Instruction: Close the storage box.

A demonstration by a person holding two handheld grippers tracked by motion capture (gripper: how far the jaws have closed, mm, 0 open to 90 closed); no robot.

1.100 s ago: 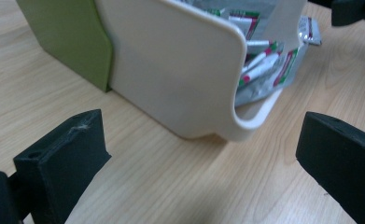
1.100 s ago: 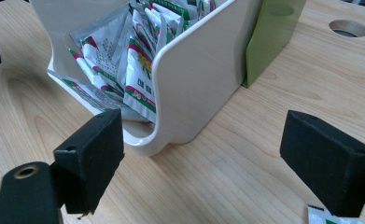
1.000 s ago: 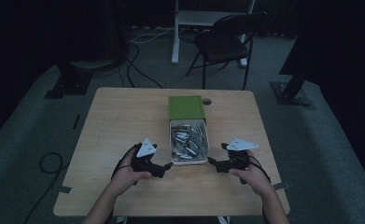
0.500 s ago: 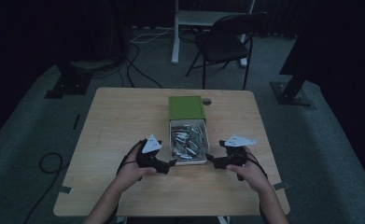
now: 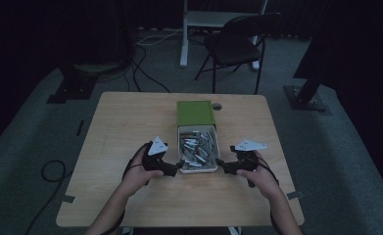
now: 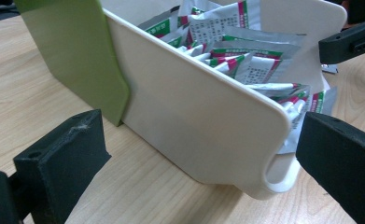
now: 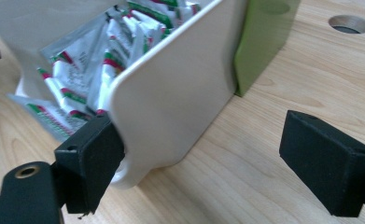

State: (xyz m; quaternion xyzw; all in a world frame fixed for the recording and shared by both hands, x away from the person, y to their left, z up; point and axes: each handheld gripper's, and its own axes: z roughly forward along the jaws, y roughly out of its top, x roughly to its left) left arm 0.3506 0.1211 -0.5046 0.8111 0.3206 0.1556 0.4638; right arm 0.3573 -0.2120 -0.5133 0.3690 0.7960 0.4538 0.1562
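- The white tray [image 5: 198, 169], full of silver sachets [image 5: 197, 147] printed in red and green, is sitting near the middle of the table [image 5: 130, 122], a little toward the person's edge, with its far end tucked into the green sleeve [image 5: 195, 113]
- The left gripper [image 5: 178, 169] is closing in on the tray's near left corner; in the left gripper view its jaws are standing apart, one on each side of that corner, [image 6: 264, 154] gripping nothing
- The right gripper [image 5: 220, 164] is doing the same at the near right corner; in the right gripper view its jaws are spread wide, with one pad just at the tray wall [image 7: 171, 98] and the other well clear over bare wood
- By my reading, the work is only beginning: the tray is partly drawn out of the sleeve, no sachet is lifted, and neither corner is yet clamped, so the grasp and whatever is to follow with the tray are all remaining
- Compared with the high view a second ago, both grippers are sitting closer to the tray's near corners, the left one having moved in more; the tray and sleeve are lying where they were
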